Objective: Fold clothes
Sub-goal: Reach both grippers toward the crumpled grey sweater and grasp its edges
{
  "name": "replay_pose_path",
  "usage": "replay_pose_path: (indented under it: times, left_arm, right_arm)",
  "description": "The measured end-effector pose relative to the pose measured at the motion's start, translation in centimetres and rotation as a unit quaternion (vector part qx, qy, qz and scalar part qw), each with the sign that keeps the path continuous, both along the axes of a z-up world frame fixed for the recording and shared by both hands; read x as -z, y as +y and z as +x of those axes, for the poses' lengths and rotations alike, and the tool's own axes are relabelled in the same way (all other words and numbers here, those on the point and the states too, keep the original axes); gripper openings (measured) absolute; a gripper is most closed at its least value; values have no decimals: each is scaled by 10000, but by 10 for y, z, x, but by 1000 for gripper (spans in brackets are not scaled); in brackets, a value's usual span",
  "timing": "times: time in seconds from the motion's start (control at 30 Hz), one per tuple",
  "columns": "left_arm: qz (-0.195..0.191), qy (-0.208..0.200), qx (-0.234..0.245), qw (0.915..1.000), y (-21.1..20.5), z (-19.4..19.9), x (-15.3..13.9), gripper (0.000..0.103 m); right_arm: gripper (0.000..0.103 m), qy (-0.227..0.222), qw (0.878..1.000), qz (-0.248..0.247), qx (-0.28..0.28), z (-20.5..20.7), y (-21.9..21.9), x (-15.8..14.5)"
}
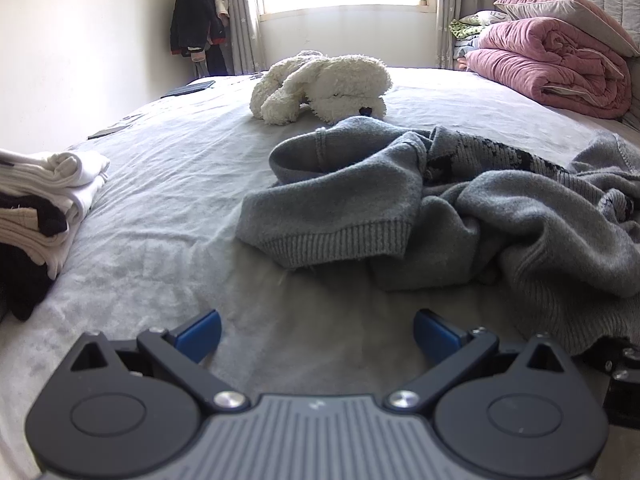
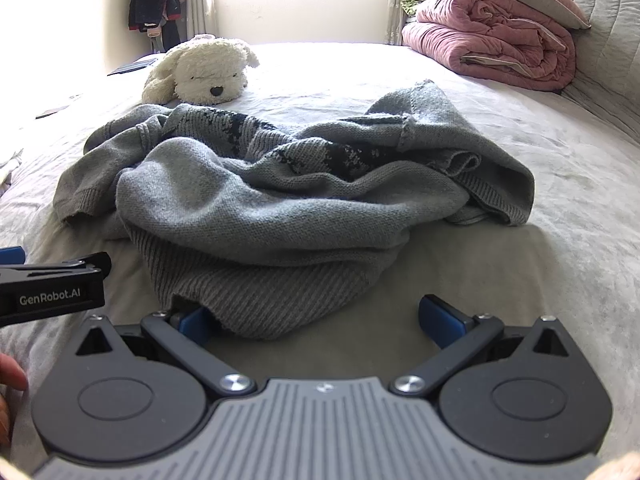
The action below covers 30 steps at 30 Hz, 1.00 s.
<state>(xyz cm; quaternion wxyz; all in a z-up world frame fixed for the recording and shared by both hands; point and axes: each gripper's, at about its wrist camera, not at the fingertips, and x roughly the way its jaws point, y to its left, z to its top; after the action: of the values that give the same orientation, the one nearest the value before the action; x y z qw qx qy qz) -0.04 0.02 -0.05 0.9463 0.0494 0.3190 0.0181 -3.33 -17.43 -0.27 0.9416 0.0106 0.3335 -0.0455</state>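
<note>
Your right gripper (image 2: 318, 322) sits spread wide, the grey sweater (image 2: 280, 200) hem draped over its left fingertip, nothing pinched. Your left gripper (image 1: 317, 334) gapes too, over bare bed sheet (image 1: 160, 240). Sweater crumpled mid-bed. Folded clothes stack (image 1: 44, 208) at left; plush dog (image 2: 204, 72) beyond.

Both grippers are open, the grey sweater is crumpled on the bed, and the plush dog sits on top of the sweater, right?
Not quite. The plush dog lies on the bed behind the grey sweater, not on it; the right wrist view shows this. The left gripper and right gripper are open, the sweater crumpled.
</note>
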Motion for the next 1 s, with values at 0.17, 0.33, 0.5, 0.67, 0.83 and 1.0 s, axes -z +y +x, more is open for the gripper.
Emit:
replay_pose_path:
  times: [0.17,0.33,0.5,0.67,0.83,1.0]
  left_arm:
    - [-100,-6,-38,9999,1,-2,3,103]
    - [-54,-12,-41,10000,-4,-6,2,103]
    - [-92,76,-170,9998,-10,-13,-5,103]
    - [-46,150,-96,9998,-14,-17,-10,103]
    - [114,181,5,9998,-17,-22,-16,103]
    - [168,98,86,9998,-20,-30,-30,103]
  right_arm:
    - [103,41,10000,-13,-79,0,4,1]
    - [103,14,9996,-27,-293,3,-2,1]
    - [103,47,9991,20,-410,-2,-9,-3]
    - [103,327,9986,141,-378,-2,-14,-8]
    - [103,562,9974,262,-358,-3,-17,-17]
    - [103,753,9961,352,-297,0,-21,-28]
